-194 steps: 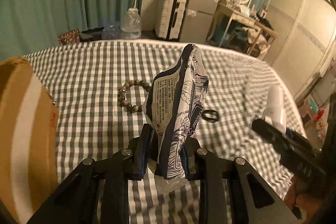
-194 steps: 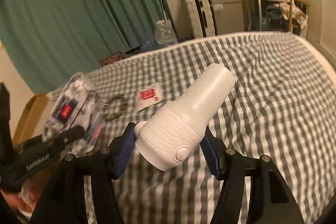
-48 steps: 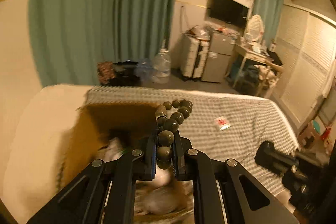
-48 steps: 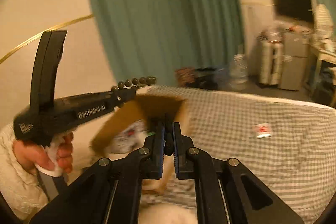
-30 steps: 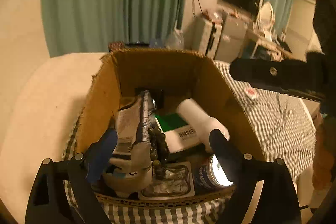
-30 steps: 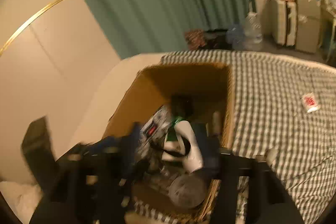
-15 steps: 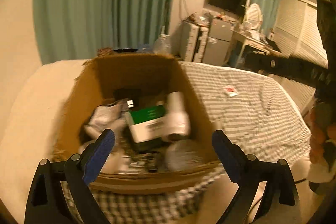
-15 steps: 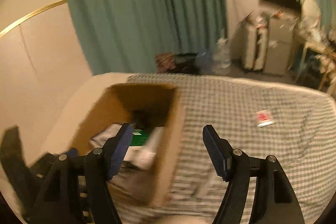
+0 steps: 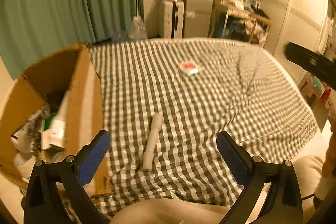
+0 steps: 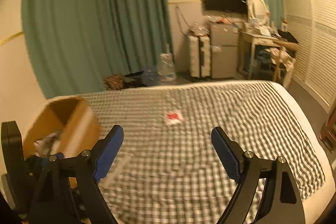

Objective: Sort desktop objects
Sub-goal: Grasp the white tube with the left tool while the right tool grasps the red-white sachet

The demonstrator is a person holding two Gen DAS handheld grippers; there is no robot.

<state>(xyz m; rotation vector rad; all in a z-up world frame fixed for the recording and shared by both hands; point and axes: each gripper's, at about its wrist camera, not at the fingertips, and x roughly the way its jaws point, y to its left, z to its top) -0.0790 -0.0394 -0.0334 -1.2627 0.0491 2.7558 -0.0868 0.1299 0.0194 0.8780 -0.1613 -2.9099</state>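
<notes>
Both claws hang empty over a bed dressed in a grey-and-white checked cover, with two things left to sort. The left claw (image 9: 163, 155) stands spread as wide as it goes, its jaws having just been opening, nothing between the blue pads. The right claw (image 10: 167, 152) is likewise released, its jaws also having just been opening, and bare.

A pale slim tube (image 9: 152, 141) lies on the checked cover (image 9: 231, 98) near the bed's near edge, just beside the cardboard box (image 9: 84, 102) at the bed's left edge, and sits ahead of the left claw, between the lines of its two pads. A small red-and-white sachet (image 9: 189, 67) rests toward the middle of the bed, well apart from both claws; from the right wrist view the sachet (image 10: 173, 117) lies ahead and between that claw's pads.

The risks, judged from here: the tube is round and lies on soft, wrinkled cloth, so a pad that comes down off-centre could roll it away or pinch a fold of the cover with it. The sachet is flat and thin, and pads may slide over it or gather cloth instead. The box already looks well filled, so a careless drop could spill over its rim. Both views are blurred, making fine aim uncertain.
</notes>
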